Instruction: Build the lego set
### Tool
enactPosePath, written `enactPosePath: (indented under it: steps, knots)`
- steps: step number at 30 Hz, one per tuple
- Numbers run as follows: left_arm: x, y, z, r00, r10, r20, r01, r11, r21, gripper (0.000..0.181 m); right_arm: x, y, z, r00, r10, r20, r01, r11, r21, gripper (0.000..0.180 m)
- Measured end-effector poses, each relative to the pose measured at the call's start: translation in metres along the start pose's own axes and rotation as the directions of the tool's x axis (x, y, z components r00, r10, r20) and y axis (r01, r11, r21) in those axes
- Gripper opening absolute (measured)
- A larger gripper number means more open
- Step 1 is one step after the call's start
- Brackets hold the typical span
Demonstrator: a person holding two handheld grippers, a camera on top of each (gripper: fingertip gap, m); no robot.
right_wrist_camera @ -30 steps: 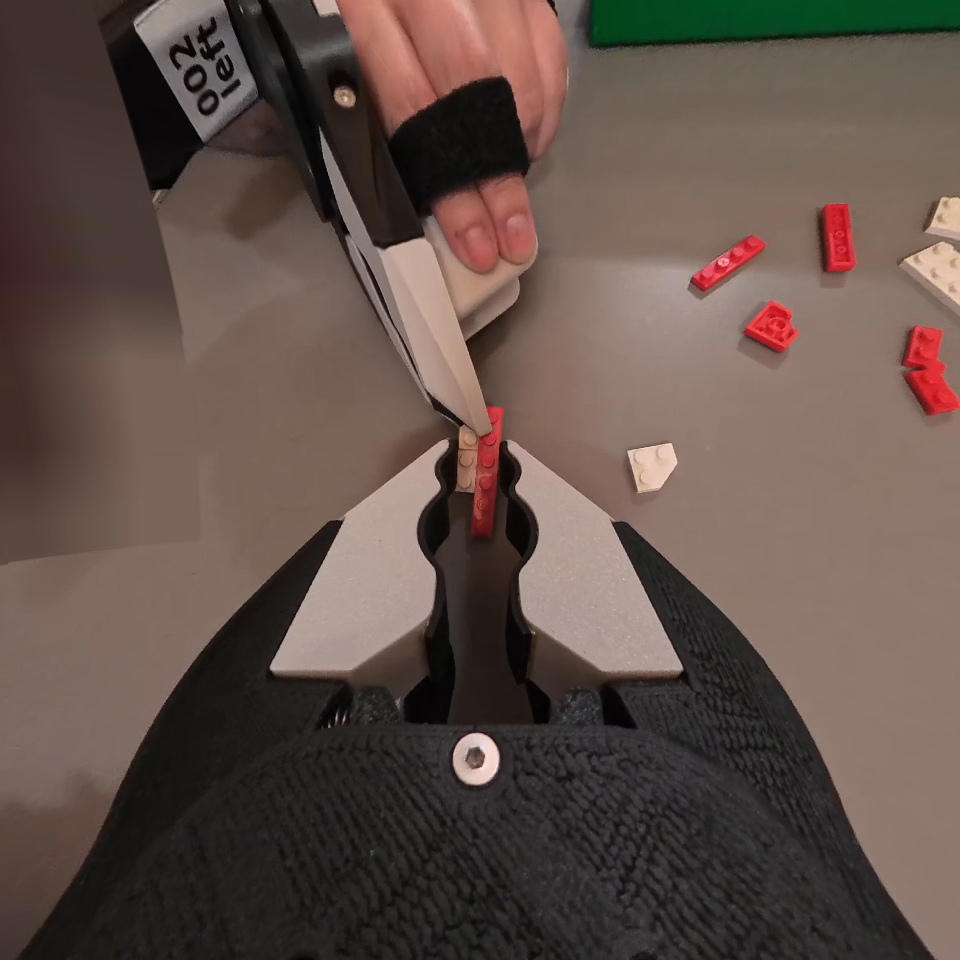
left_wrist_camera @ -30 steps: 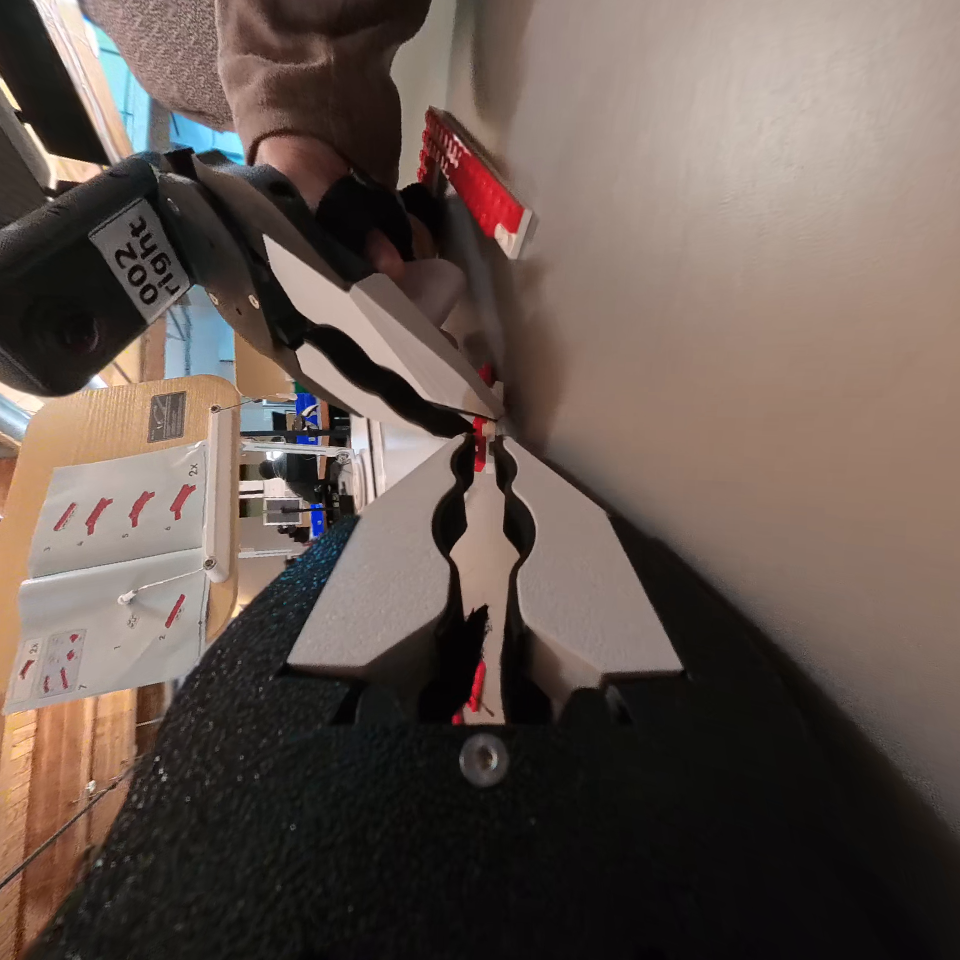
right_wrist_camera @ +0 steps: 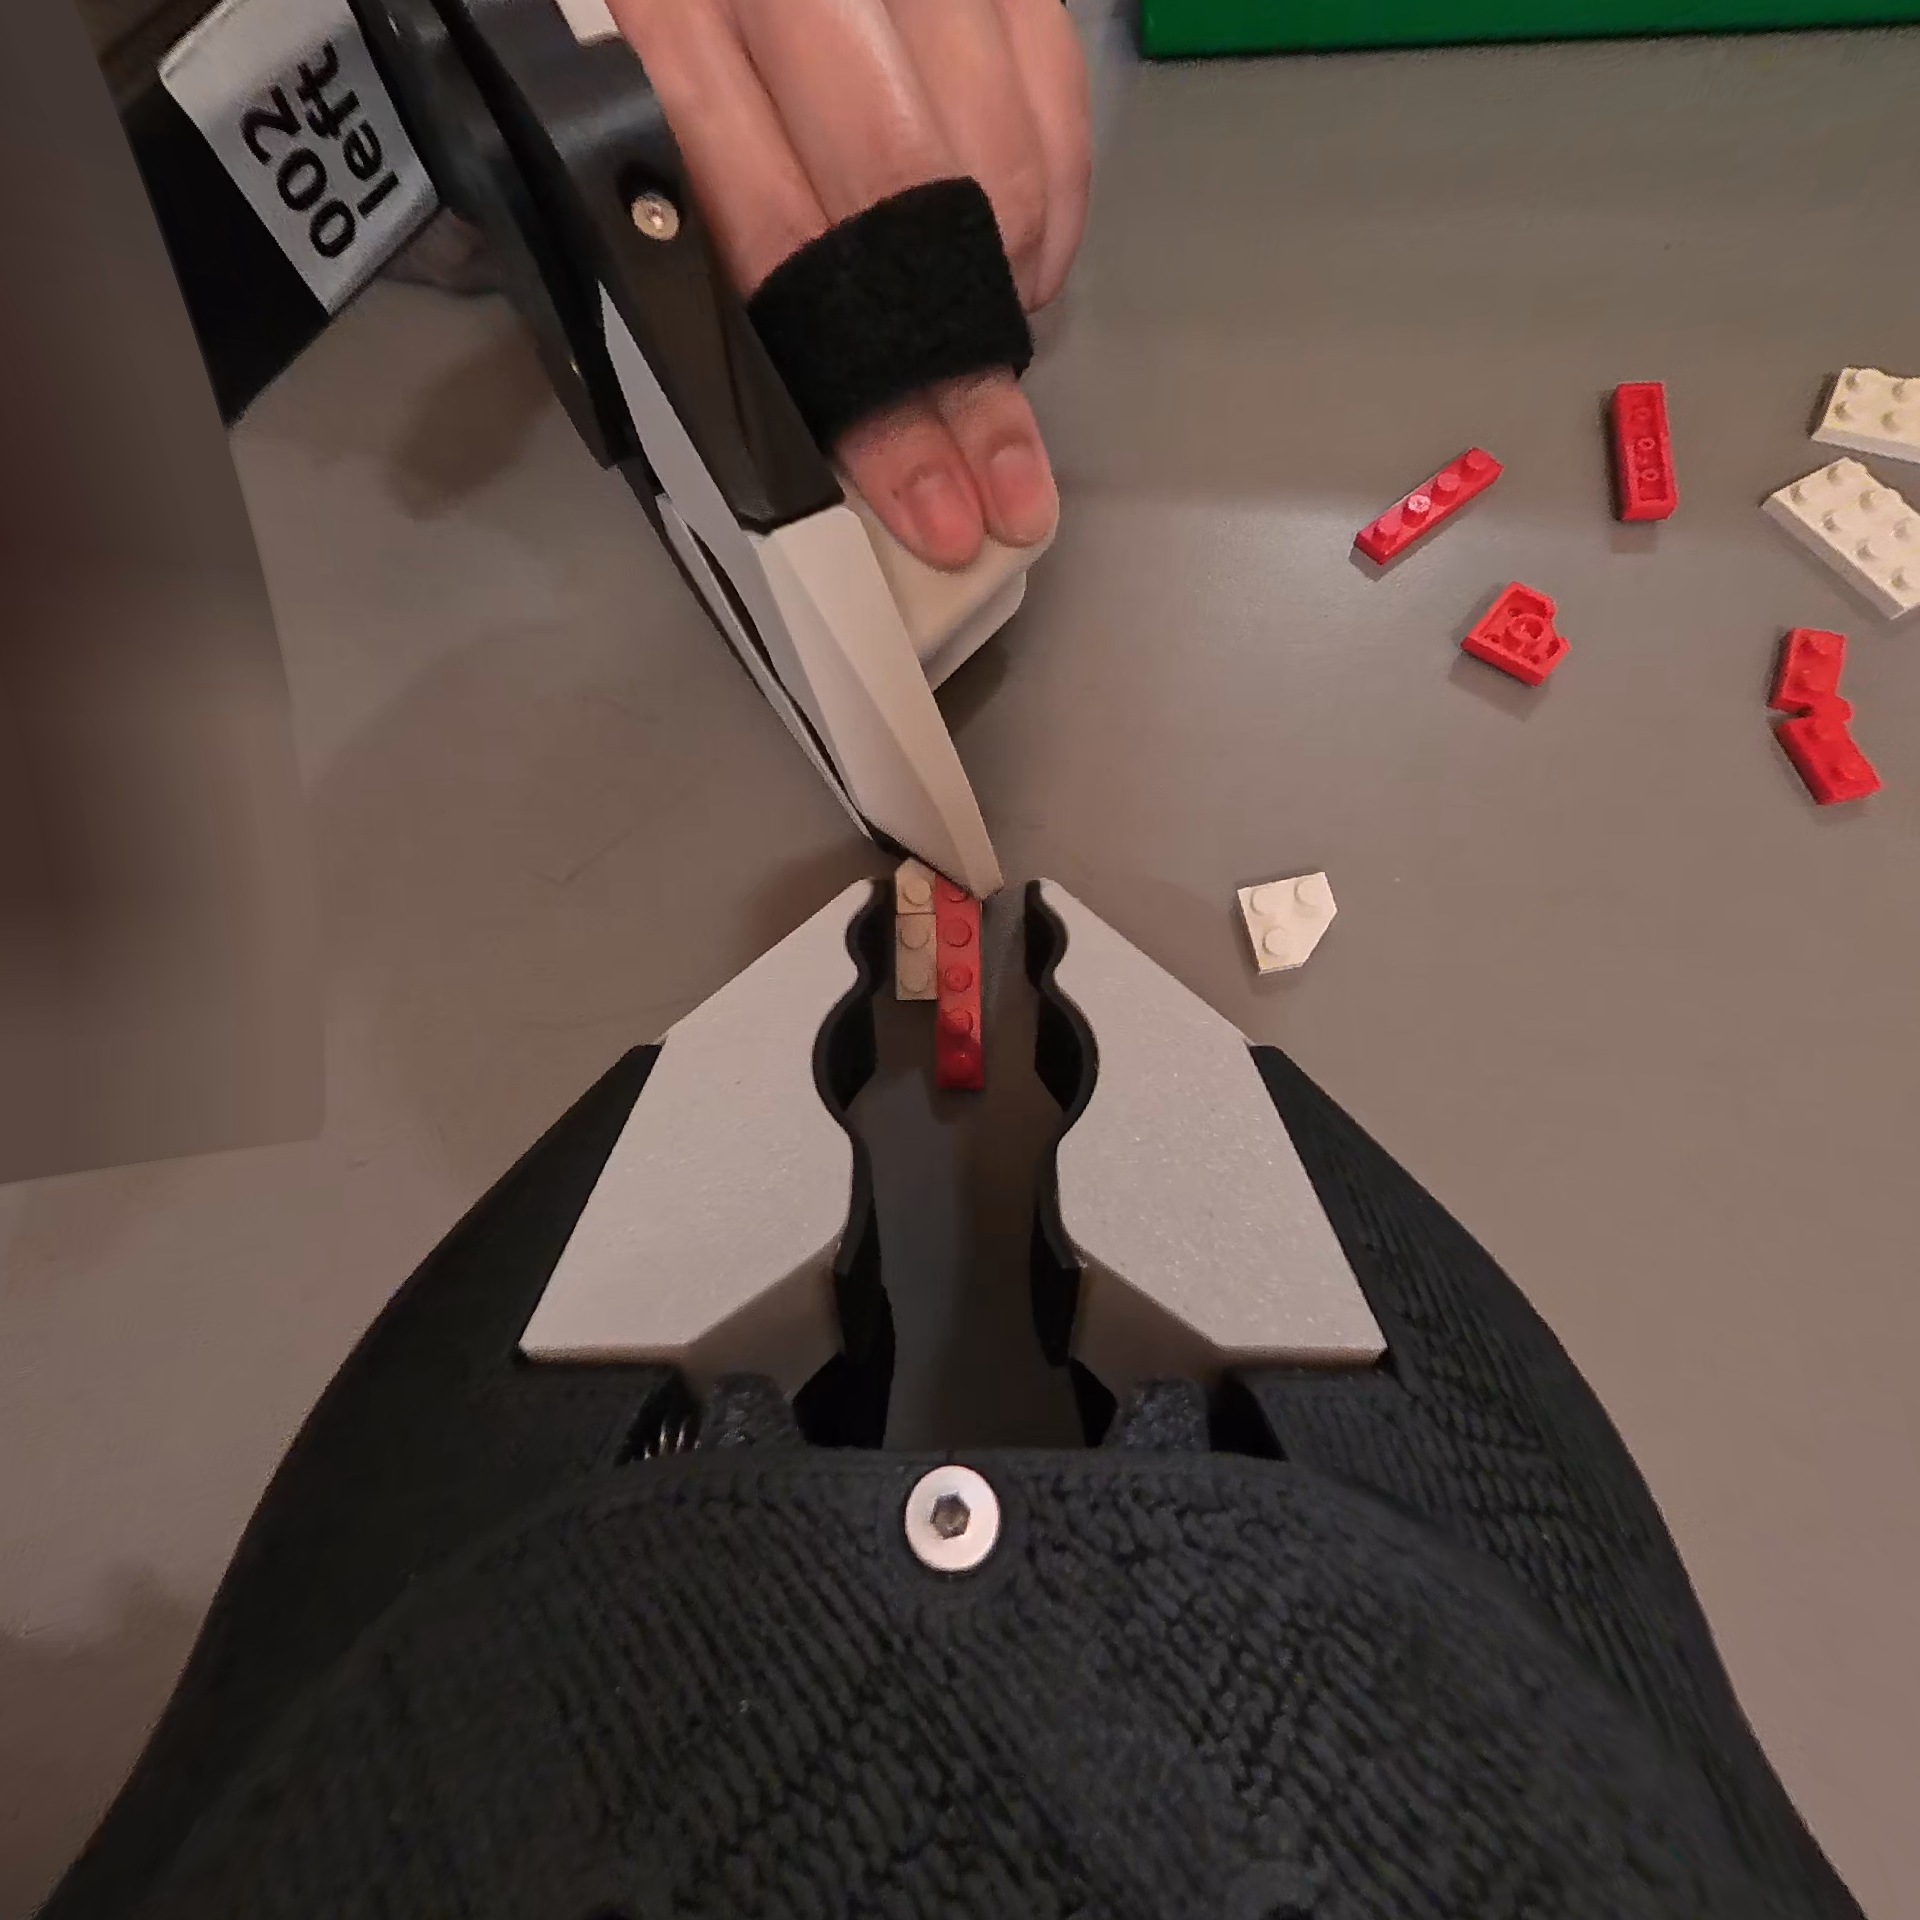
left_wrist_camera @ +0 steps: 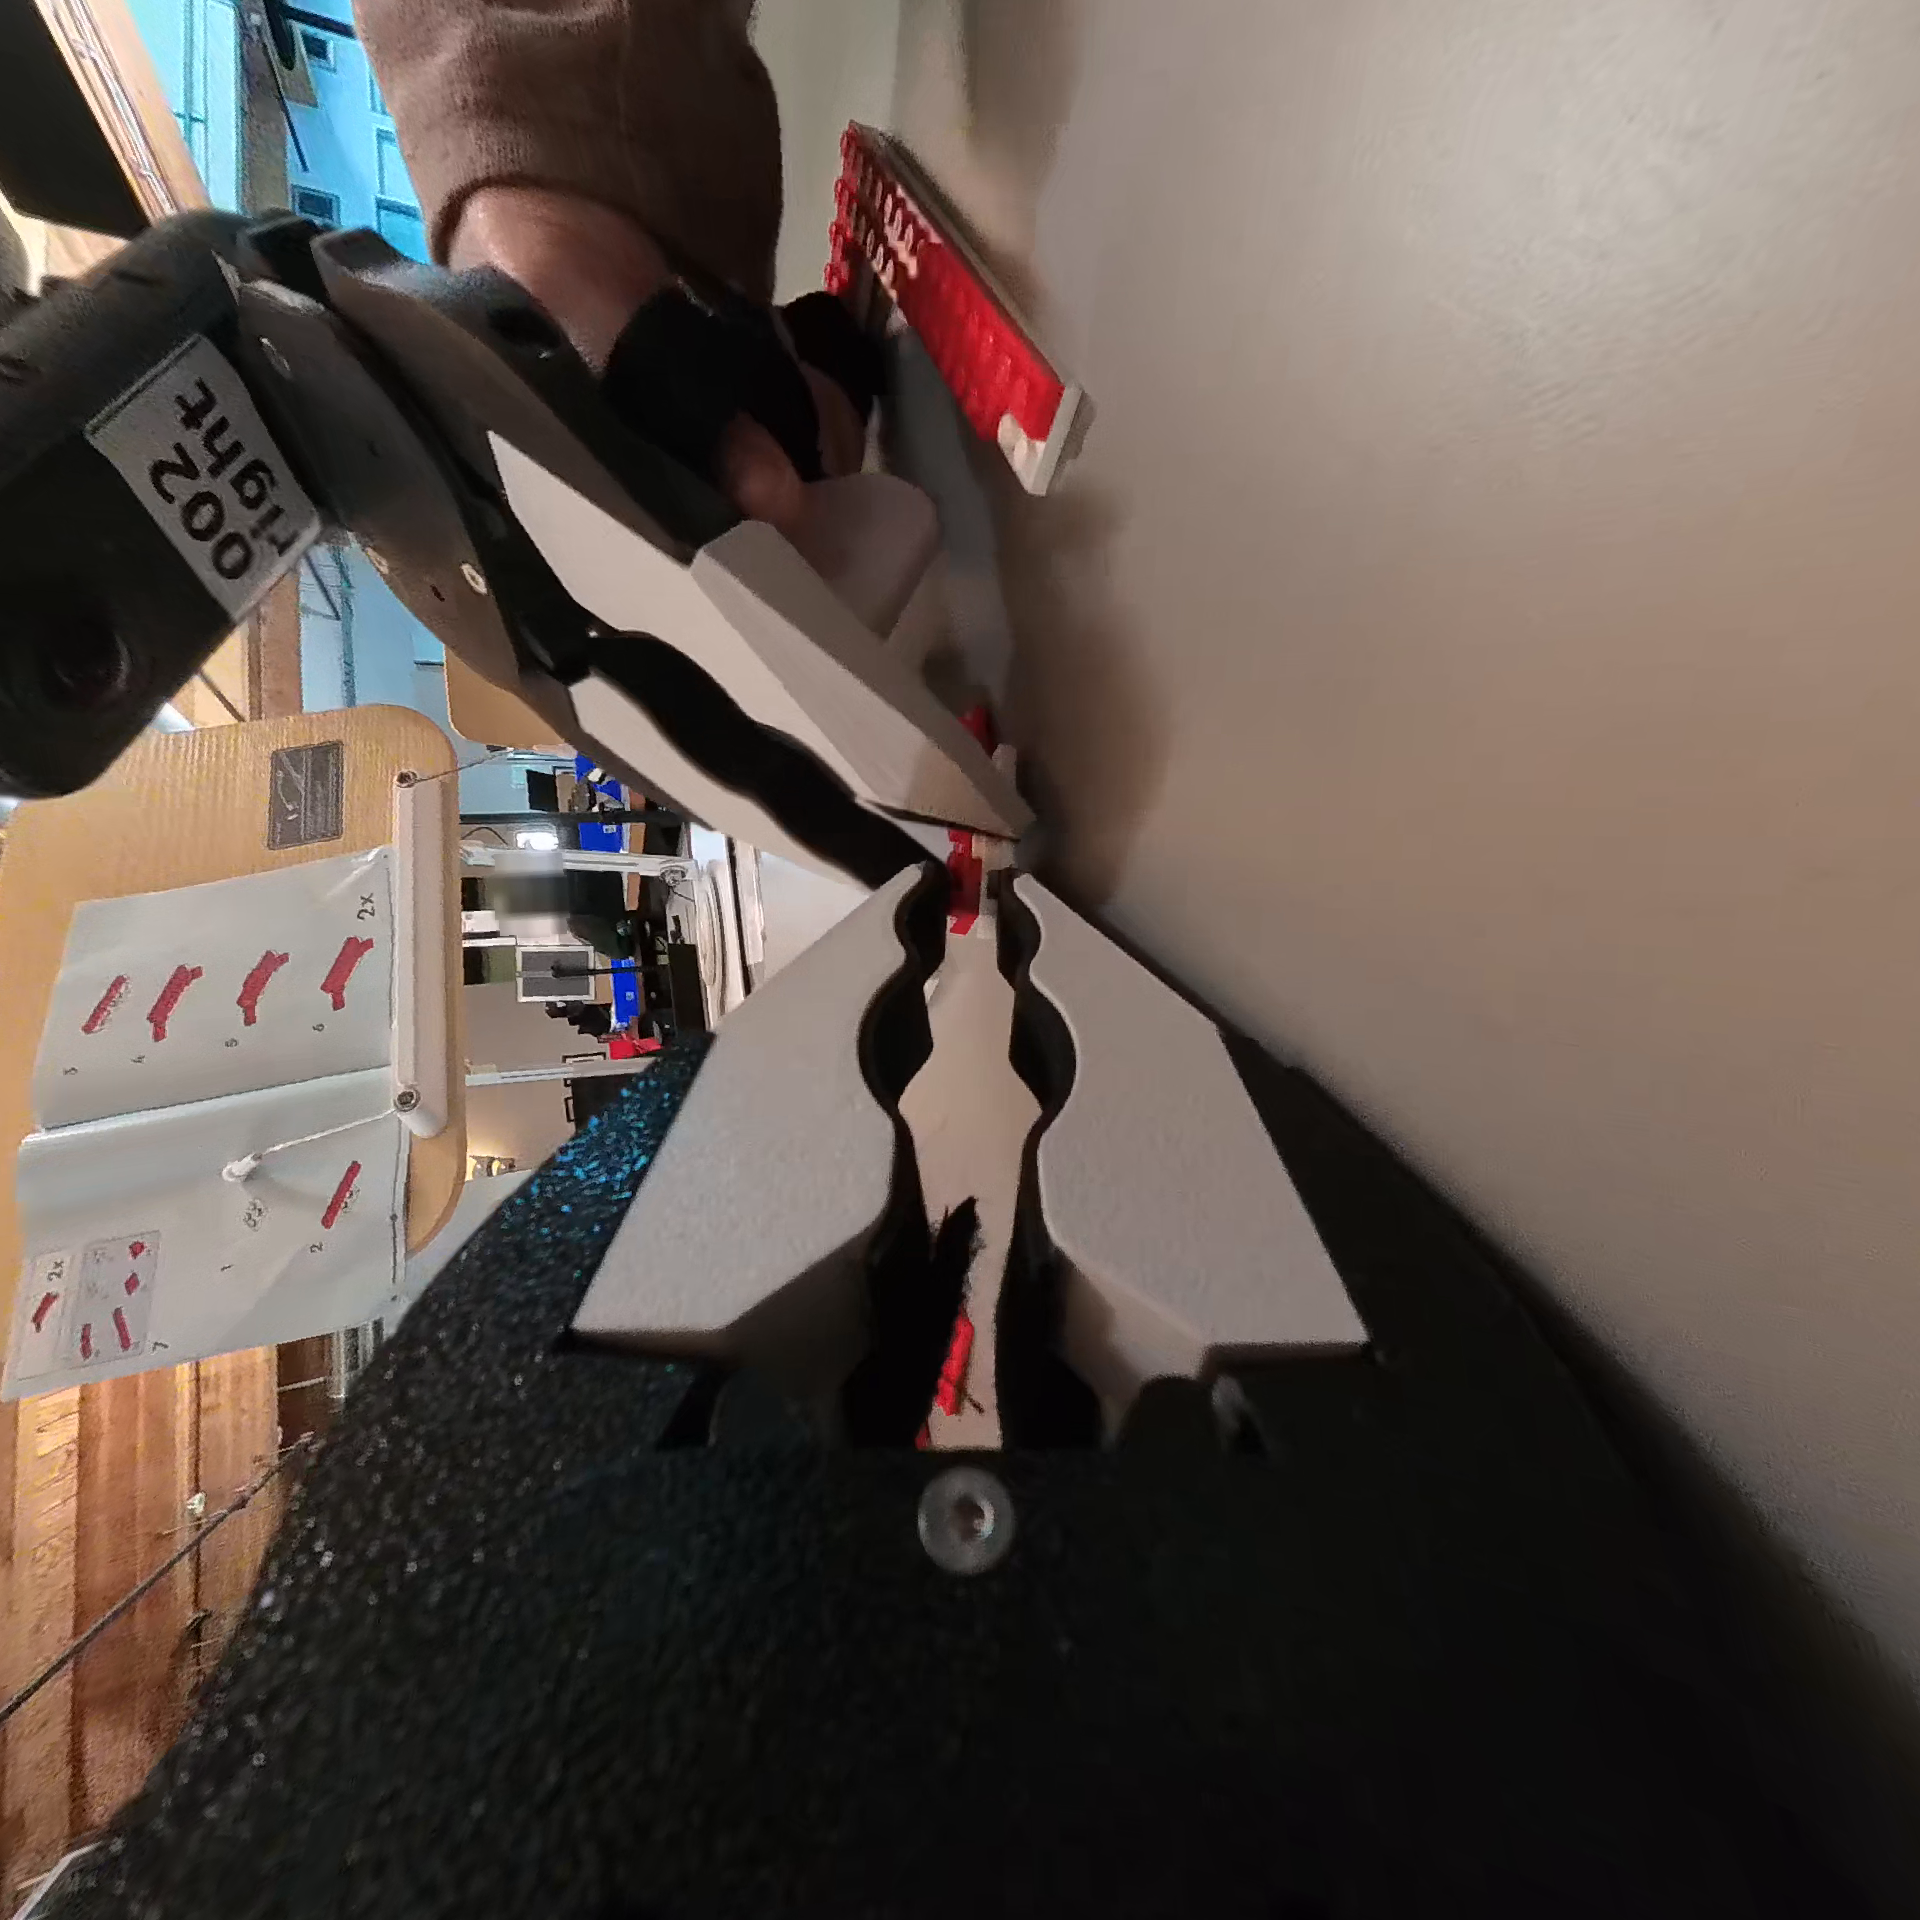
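Right gripper (right_wrist_camera: 948,894) jaws parted around red strip (right_wrist_camera: 958,982) and tan plate (right_wrist_camera: 914,935) on table (right_wrist_camera: 1351,987), bracing them | left gripper (right_wrist_camera: 940,868) closed, tip pressing strip's far end, likely seating it | spare bricks (right_wrist_camera: 1429,506) far right.

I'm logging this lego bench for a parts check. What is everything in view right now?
small assembly: one, red and tan, on the table between the right tool's fingers
red loose plates: five, red, on the table to the right
cream loose plates: three, cream, one near the assembly, two at the right edge
slab: one, green, far side of the table
built section: one, red and white, on the table behind the right tool
instruction booklet: one, white, open on a wooden stand
table: one, grey
left tool: one, grey and black, shut on the assembly's far end
right tool: one, grey and black, open around the assembly
left hand, right hand: two, each holding a tool
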State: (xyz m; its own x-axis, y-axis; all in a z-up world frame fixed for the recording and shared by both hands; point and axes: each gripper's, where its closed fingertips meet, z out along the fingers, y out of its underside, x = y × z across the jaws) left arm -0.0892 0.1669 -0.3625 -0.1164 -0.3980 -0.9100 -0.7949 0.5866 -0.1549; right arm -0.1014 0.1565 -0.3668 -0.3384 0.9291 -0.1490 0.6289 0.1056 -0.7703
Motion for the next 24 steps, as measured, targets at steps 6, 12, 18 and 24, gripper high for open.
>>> enactPosePath:
  steps: [6,12,18,24]
  knots:
    - [0.0,0.0,0.001,0.999,-0.039,-0.012,0.039,0.999,-0.002,0.008,0.001,0.0,-0.009,0.987,-0.099,-0.13,0.095,0.995,-0.035,0.042]
    - [-0.001,0.003,0.002,0.995,-0.101,-0.028,0.101,0.995,-0.005,0.008,-0.005,0.009,-0.015,0.878,-0.337,-0.34,0.307,0.941,-0.142,0.034]
    - [-0.001,0.006,0.003,0.983,-0.178,-0.043,0.178,0.984,-0.004,0.008,0.0,0.004,-0.012,0.748,-0.478,-0.461,0.413,0.878,-0.241,0.023]
    - [-0.002,0.011,0.003,0.964,-0.26,-0.058,0.26,0.966,-0.009,0.007,0.011,0.003,-0.011,0.666,-0.541,-0.513,0.43,0.841,-0.329,0.014]
